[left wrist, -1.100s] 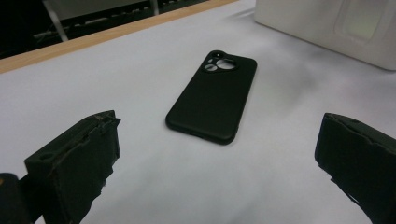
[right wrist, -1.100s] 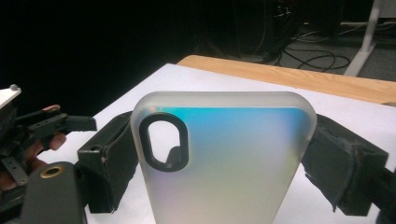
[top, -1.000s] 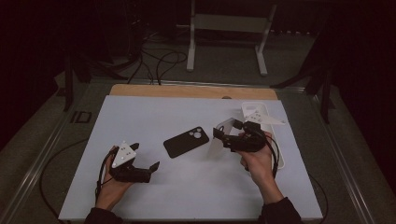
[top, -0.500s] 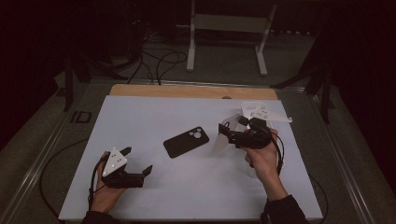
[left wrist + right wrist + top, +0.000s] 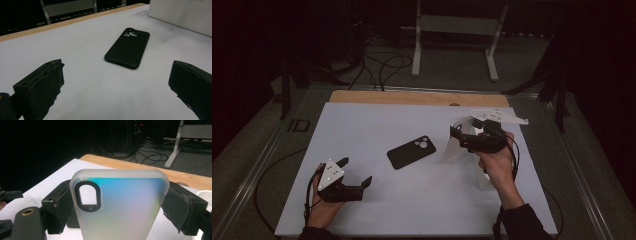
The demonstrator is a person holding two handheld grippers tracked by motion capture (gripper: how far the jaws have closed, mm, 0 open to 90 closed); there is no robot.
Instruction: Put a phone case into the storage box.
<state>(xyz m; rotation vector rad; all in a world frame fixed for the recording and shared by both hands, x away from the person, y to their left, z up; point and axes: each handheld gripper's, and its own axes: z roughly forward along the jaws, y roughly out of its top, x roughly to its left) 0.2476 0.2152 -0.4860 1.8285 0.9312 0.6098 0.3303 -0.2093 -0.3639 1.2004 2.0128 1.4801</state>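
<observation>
**Clear case held up at the right, black phone lying free in the middle**

The white surface (image 5: 377, 125) has much open room. The black phone (image 5: 411, 151) lies flat near its centre, camera side up, with bare surface on all sides of it. A wooden strip (image 5: 412, 97) runs along the far edge, and beyond it the floor is dark, with cables and a metal stand.

The left gripper (image 5: 354, 172) rests low near the front left corner, close to the near edge. Its jaws stand wide apart with nothing between them; in the left gripper view the phone (image 5: 128, 47) lies well ahead of them, untouched. The right gripper (image 5: 456, 136) is at the right side, raised above the surface, and its jaws are closed on the two long sides of a frosted clear phone case (image 5: 118, 205), which stands upright between them. In the high view the case (image 5: 455, 145) looks like a pale sheet hanging below the gripper, to the right of the phone and apart from it.

Compared with a second ago, the left hand has drawn back toward the front left corner. The right hand stays in nearly the same place with the same grip, and the phone has not moved.

The lower part of the case is cut off in the right gripper view. White things behind the right hand are hard to make out.
</observation>
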